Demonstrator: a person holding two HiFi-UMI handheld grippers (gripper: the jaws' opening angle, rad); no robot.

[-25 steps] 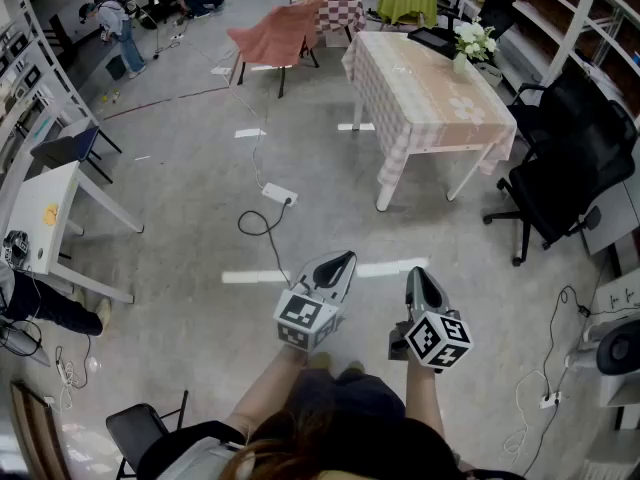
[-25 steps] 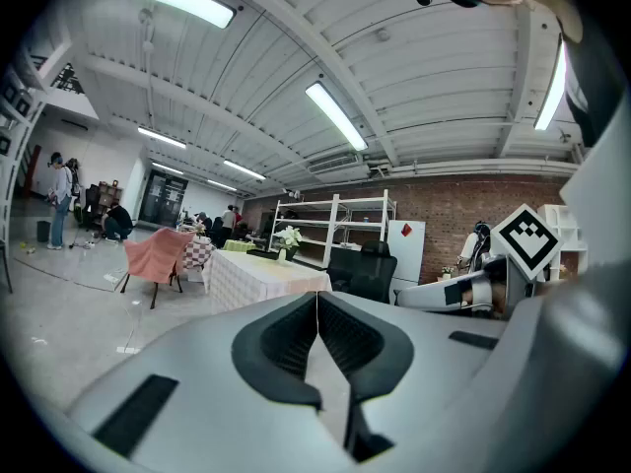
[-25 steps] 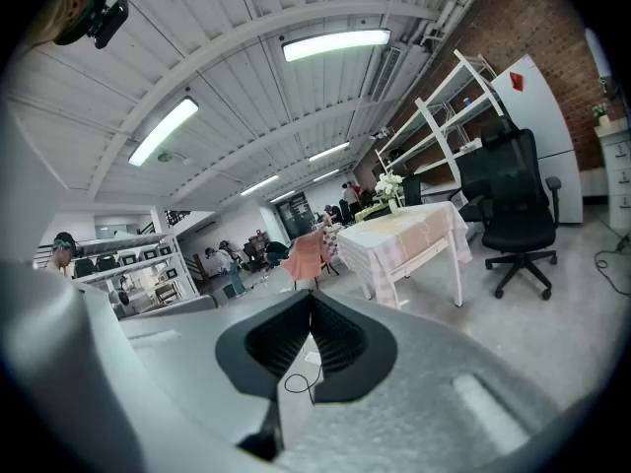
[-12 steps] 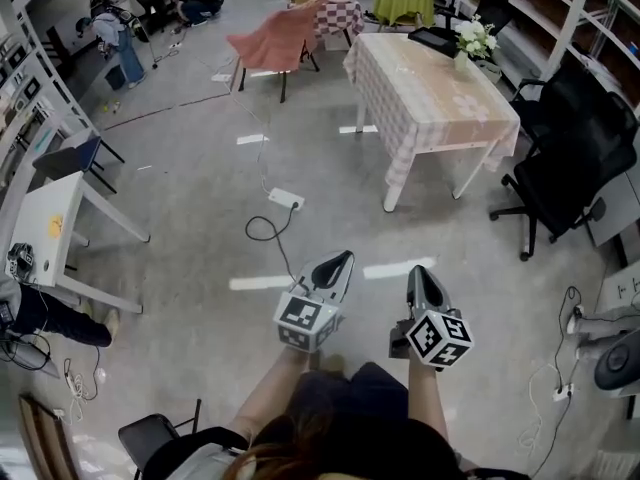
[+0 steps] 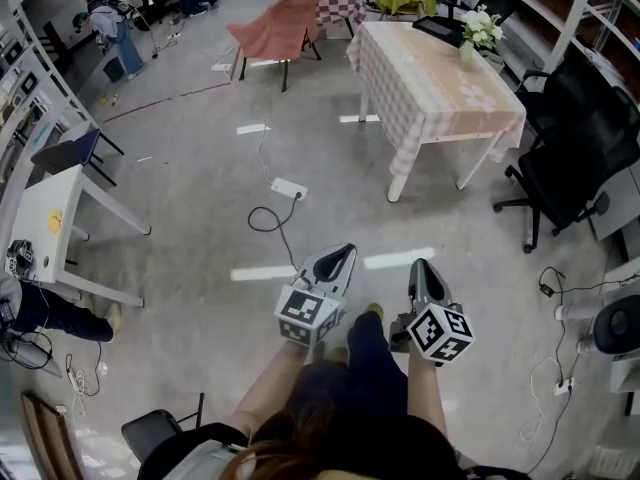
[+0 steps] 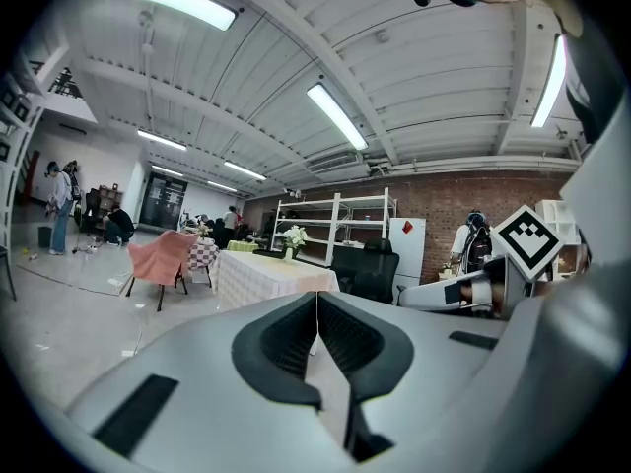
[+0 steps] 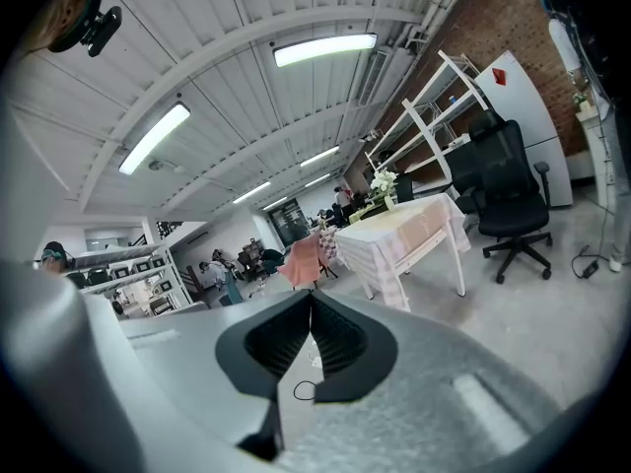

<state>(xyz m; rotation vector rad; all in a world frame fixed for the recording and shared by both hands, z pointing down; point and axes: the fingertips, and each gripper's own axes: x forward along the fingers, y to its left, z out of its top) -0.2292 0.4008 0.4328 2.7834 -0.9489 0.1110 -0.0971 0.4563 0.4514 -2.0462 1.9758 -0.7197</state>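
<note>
I hold both grippers in front of my body, above bare concrete floor, tilted up and forward. My left gripper is shut with nothing between its jaws, and its marker cube faces the head view. The right gripper is also shut and empty, close beside the left. In the left gripper view the dark pads meet along a thin seam, and the right gripper's marker cube shows at the right. The right gripper view shows the same closed seam. A table with a pale checked cloth stands ahead.
A black office chair stands right of the table, a vase of white flowers on its far end. A chair draped in pink cloth is farther back. A white power strip and cable lie on the floor. A white desk is at left.
I have stepped forward: the table, chair and floor markings have shifted, and a leg and shoe now show between the grippers. Both grippers stay shut in the same pose.
</note>
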